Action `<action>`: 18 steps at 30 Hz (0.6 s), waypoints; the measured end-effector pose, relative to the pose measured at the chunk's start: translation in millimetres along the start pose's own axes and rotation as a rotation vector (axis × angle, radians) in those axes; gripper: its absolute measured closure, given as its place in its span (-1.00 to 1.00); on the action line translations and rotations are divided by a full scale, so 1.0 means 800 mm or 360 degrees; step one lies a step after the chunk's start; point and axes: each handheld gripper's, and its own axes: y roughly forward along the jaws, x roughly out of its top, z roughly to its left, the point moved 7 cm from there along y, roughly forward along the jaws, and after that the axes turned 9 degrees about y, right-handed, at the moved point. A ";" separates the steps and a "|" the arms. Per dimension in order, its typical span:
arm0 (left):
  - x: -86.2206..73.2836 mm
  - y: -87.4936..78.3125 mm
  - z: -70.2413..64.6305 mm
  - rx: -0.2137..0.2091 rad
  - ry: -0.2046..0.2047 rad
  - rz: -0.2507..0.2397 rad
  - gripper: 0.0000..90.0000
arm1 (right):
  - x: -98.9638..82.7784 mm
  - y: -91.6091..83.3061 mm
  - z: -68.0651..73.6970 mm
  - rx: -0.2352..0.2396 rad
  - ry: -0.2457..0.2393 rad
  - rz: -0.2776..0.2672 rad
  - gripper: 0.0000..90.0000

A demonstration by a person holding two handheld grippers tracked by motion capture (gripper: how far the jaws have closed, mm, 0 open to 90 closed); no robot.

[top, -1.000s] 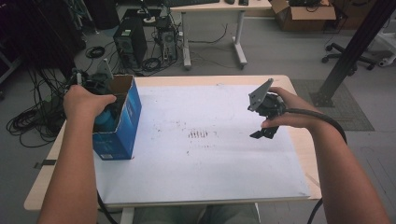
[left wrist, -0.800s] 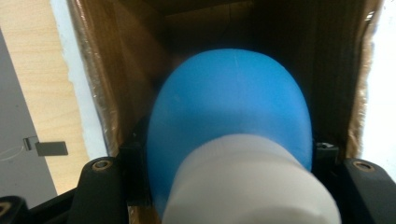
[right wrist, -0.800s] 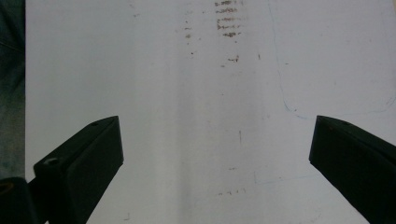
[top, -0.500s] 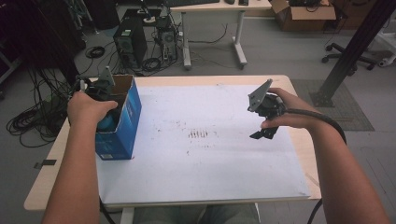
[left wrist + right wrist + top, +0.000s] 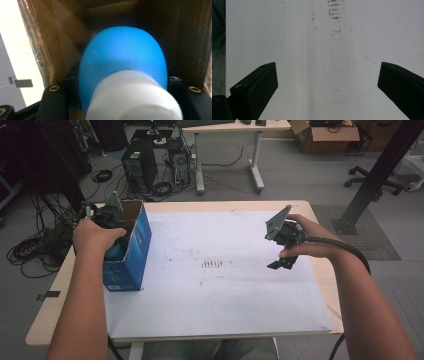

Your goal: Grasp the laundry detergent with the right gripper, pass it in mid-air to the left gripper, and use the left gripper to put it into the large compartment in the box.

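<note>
Two grippers: mine, one busy.
Left gripper (image 5: pixel 107 220): fingers clamp the blue bottle (image 5: pixel 123 62) inside the box (image 5: pixel 135 247), for packing.
Right gripper (image 5: pixel 327 87): fingers wide, empty, idle over the desk (image 5: pixel 225 305).

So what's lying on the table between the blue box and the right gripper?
Nothing. In the high view, the white sheet between the blue box and the right gripper is bare apart from small brown smudges.

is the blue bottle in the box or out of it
In. The left tool grips the blue bottle between the cardboard box's brown inner walls.
</note>
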 end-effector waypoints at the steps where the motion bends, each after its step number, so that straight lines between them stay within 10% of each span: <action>1: 0.000 0.000 0.000 0.0002 0.0000 0.0001 -0.16 | 0.000 0.000 0.000 0.0000 0.0000 0.0000 -0.94; 18: 0.000 0.001 0.001 0.0005 0.0017 -0.0008 -0.27 | -0.001 -0.002 0.000 0.0009 0.0004 -0.0033 -0.94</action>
